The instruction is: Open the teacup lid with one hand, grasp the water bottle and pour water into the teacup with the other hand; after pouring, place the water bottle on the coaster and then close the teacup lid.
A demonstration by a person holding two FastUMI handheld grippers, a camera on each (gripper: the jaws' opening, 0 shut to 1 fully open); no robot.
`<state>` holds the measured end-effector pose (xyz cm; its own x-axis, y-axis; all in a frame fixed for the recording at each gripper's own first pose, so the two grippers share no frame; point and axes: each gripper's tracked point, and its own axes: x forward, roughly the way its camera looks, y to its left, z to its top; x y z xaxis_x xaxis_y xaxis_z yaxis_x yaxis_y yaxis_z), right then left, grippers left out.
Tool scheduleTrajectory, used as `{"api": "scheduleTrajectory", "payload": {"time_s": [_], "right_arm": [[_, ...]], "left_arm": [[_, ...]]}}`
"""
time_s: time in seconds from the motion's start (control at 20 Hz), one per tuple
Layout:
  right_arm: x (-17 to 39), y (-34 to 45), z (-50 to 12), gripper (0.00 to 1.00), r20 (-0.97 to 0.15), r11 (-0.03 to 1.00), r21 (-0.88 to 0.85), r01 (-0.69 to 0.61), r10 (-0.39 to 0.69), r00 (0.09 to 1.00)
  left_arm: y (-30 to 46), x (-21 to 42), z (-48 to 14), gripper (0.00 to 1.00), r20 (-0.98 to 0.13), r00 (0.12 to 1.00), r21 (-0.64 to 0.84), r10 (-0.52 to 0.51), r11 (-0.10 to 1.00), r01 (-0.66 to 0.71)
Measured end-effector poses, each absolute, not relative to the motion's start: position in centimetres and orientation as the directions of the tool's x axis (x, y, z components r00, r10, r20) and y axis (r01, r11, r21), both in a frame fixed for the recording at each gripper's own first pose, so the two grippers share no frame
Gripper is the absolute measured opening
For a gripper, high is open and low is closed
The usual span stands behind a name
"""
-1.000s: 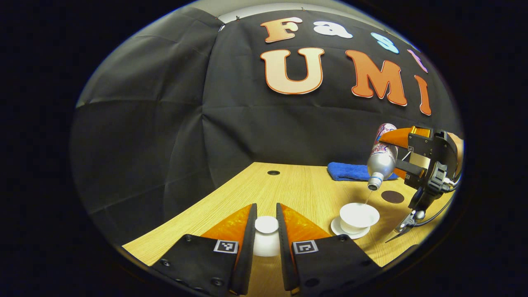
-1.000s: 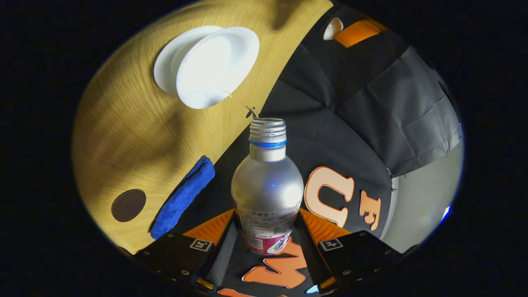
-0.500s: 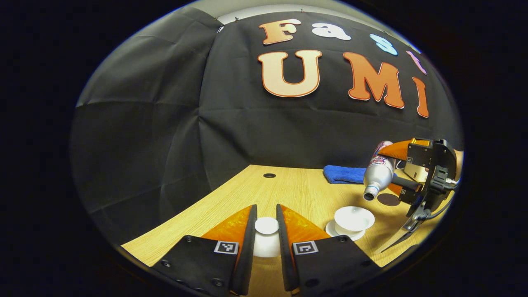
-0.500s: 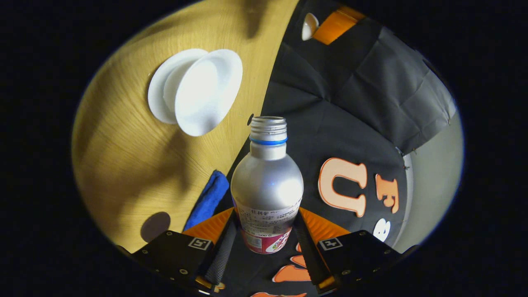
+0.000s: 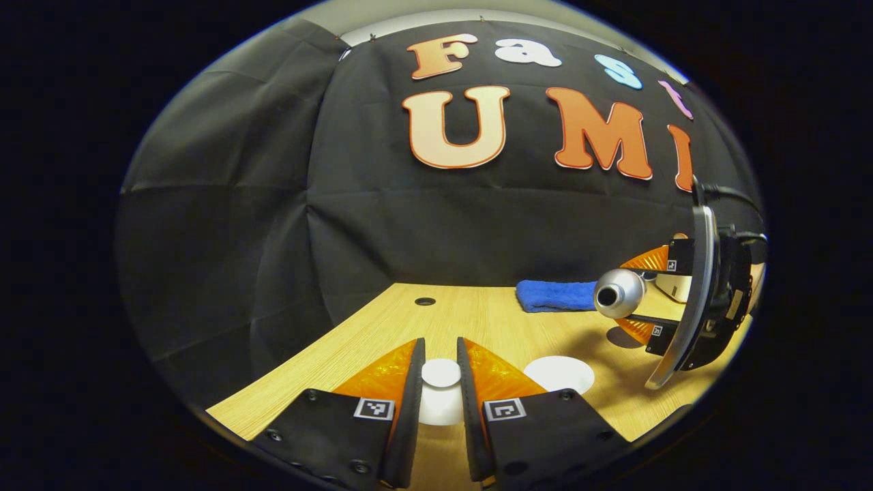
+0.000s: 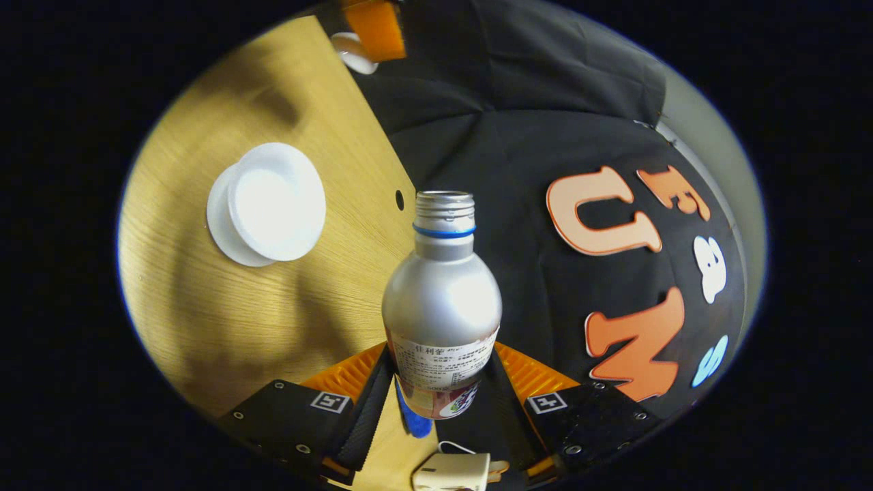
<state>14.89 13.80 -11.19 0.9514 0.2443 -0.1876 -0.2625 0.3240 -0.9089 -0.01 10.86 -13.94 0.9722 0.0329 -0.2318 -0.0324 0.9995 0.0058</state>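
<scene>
**Water bottle: tip it upright, then onto the coaster**

The water bottle (image 6: 442, 300) is gripped low on its body by the right gripper (image 6: 442, 402), both fingers pressed against its sides. In the left gripper view the bottle (image 5: 619, 293) lies near level above the table (image 5: 477, 320), its uncapped mouth turned toward the camera, above and to the right of the teacup (image 5: 559, 374). No stream shows at the mouth, so I judge the pour finished.

The step in hand is carrying the bottle to the coaster (image 5: 622, 337), the dark disc on the far right side of the teacup, almost under the bottle. Bring the bottle upright first so nothing dribbles from the open mouth, then lower it straight down, centred on the disc, and release only once the base sits flat.

The left gripper (image 5: 440, 382) is closed on the teacup lid (image 5: 440, 374), held just left of the teacup. Keep it clear and steady until the bottle stands.
</scene>
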Motion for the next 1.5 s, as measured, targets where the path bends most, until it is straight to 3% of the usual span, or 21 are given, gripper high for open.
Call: {"api": "scheduleTrajectory", "payload": {"time_s": [0.4, 0.5, 0.75, 1.3, 1.5], "right_arm": [[16.5, 9.0, -11.6, 0.80, -0.248, 0.660, -0.679, -0.321, 0.204, 0.947], [16.8, 8.0, -11.9, 0.80, -0.264, 0.729, -0.602, -0.326, 0.204, 0.943], [17.4, 6.0, -12.3, 0.80, -0.282, 0.861, -0.392, -0.324, 0.223, 0.933], [18.8, 5.3, -18.1, 0.80, -0.402, 0.956, 0.078, -0.282, 0.289, 0.869], [18.8, 5.5, -19.0, 0.80, -0.422, 0.953, 0.146, -0.267, 0.304, 0.854]], "left_arm": [[6.0, 1.9, -13.3, 0.36, -0.224, 0.974, 0.005, -0.034, 0.999, 0.036], [4.8, 2.4, -13.5, 0.31, -0.223, 0.973, 0.001, -0.053, 0.999, 0.054], [2.3, 3.2, -14.0, 0.34, -0.232, 0.969, -0.014, -0.088, 0.996, 0.087], [-0.4, 4.0, -15.4, 0.34, -0.264, 0.959, -0.011, -0.104, 0.994, 0.105], [-1.1, 4.0, -15.9, 0.31, -0.280, 0.954, -0.004, -0.104, 0.994, 0.108]]}}
